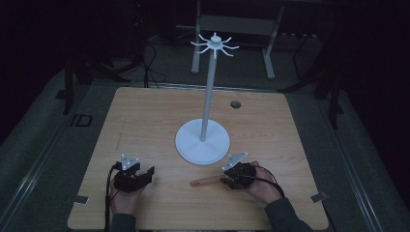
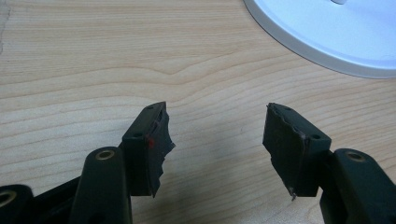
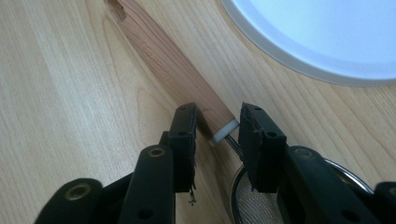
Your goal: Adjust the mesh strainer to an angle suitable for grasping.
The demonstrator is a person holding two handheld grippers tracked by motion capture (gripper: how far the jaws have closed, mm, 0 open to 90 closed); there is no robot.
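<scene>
- Right hand-held gripper (image 3: 212,122) sits at the near right of the desk (image 1: 145,111), jaws closed down on the wooden handle (image 3: 168,60) of a small mesh strainer (image 3: 252,205).
- Grip lands at the handle's end by the white collar (image 3: 224,130), where the metal wire starts; pads press on both sides.
- Strainer lies flat on the desk, handle pointing toward the left in the high view (image 1: 205,182), mesh bowl under the right hand-held gripper (image 1: 237,173).
- Handle runs just beside the white round base (image 1: 203,142) of the hook stand (image 1: 212,46), apart from it.
- Stand is upright mid-desk, thin pole, curled hooks on top.
- Left hand-held gripper (image 2: 217,133) is at the near left (image 1: 135,175), jaws wide apart, nothing between them, bare wood below.
- Left hand-held gripper is well apart from the strainer; the base edge shows at the top right in its view (image 2: 327,32).
- Person's hands and sleeves come in from the bottom edge.
- Small dark hole (image 1: 235,104) in the desk at the far right of the pole.
</scene>
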